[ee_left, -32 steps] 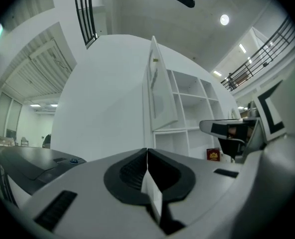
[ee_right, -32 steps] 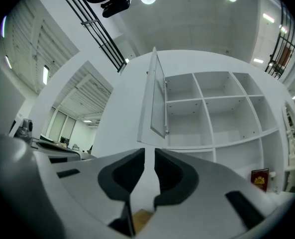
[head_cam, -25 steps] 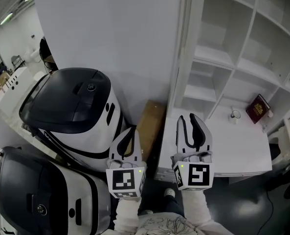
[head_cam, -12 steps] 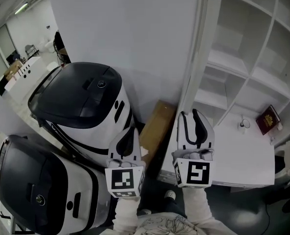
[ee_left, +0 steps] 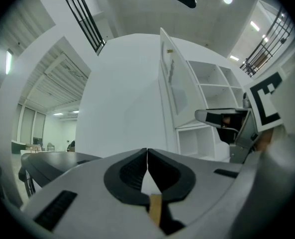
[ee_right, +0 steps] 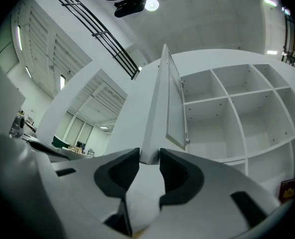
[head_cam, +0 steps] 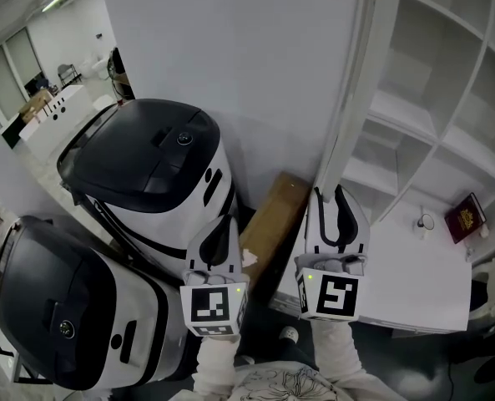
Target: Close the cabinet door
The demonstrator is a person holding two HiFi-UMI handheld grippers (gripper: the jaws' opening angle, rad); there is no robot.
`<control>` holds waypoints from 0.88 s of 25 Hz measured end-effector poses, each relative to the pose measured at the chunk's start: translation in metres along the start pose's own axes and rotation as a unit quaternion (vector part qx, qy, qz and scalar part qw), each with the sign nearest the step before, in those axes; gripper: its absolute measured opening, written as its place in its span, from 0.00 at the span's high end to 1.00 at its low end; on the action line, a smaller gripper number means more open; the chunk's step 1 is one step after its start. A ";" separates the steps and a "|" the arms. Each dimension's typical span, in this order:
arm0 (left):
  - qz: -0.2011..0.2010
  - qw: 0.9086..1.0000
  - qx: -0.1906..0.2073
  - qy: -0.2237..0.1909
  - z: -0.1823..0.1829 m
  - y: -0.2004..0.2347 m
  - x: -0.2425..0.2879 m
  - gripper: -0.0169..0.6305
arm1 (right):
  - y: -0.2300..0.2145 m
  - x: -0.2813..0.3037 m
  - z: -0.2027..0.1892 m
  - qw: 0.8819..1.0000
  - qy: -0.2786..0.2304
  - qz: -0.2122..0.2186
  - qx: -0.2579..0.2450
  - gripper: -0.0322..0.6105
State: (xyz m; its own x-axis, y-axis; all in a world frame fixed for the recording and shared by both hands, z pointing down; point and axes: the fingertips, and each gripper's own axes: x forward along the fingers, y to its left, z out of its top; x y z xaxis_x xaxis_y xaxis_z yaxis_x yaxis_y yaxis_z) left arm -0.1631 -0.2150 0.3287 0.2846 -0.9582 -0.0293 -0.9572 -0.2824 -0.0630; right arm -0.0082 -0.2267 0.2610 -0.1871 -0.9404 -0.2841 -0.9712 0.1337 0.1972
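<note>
In the head view the cabinet door (head_cam: 230,65) stands swung open, left of the cabinet (head_cam: 447,132), with the right gripper (head_cam: 337,195) at its lower edge. In the left gripper view the left gripper (ee_left: 147,153) is pinched together and empty. In the right gripper view the jaws have just been opening and stand wide around the door's edge (its bottom corner).

Your left gripper (ee_left: 147,154) has its jaws pressed together, empty. Beyond it the cabinet door (ee_left: 174,86) stands open, shelves (ee_left: 209,83) to its right.

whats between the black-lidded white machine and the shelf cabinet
A brown cardboard box stands between the machine and the cabinet; the head view shows it.
</note>
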 end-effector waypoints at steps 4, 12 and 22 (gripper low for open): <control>0.004 1.000 -0.001 -0.003 0.002 0.001 0.001 0.97 | 0.000 0.000 0.000 1.000 0.003 -0.005 -0.011 0.78; 0.000 1.000 -0.001 -0.004 0.004 -0.004 0.007 0.97 | -0.004 0.000 0.000 1.000 0.004 -0.014 -0.006 0.77; -0.020 1.000 -0.003 -0.004 0.002 -0.019 0.018 0.97 | -0.009 -0.005 0.000 1.000 0.002 -0.014 0.006 0.78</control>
State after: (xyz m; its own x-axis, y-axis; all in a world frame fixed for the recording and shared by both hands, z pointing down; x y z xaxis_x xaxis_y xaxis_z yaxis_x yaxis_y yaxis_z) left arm -0.1395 -0.2262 0.3270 0.3231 -0.9457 -0.0347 -0.9453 -0.3208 -0.0584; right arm 0.0019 -0.2233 0.2605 -0.1585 -0.9453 -0.2852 -0.9778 0.1101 0.1783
